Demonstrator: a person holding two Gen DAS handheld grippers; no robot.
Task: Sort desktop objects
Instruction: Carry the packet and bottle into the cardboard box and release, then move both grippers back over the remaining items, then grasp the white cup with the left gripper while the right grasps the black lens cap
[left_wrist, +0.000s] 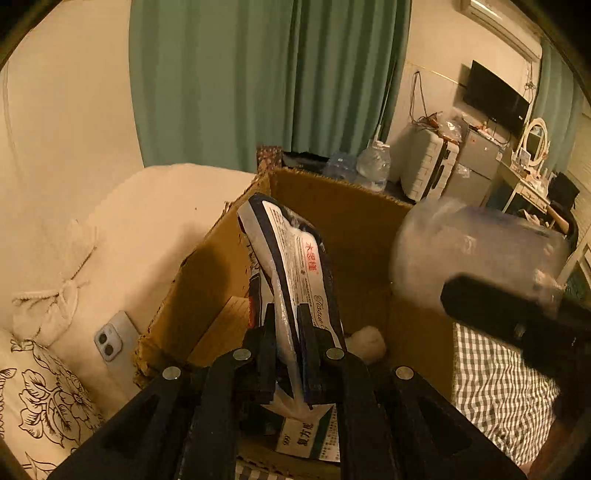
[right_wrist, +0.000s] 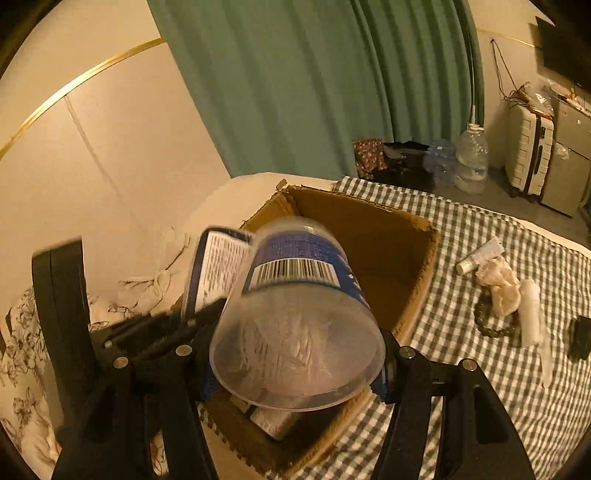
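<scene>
Black left tongs (left_wrist: 290, 350) fill the bottom of the left wrist view, pinching a flat tissue pack (left_wrist: 291, 258) by its lower end; the pack's long axis runs from the jaws up toward 12 o'clock, leaning a little to 11, and it hangs over the open cardboard box (left_wrist: 351, 221). Below it a small medicine carton (left_wrist: 308, 439) and a cotton ball (left_wrist: 367, 341) already lie in the box. At 3 o'clock from the pack, the right tongs (right_wrist: 299, 354) stand spread wide around a clear plastic tub (right_wrist: 295, 314), its mouth facing the camera and its base pointing to 12 o'clock over the same box; whether the pads press on it I cannot tell. Both loads seem placed for dropping straight down, the pack nearer the box's 9 o'clock wall. Other small items wait on the checked cloth (right_wrist: 480, 229) at 3 o'clock
</scene>
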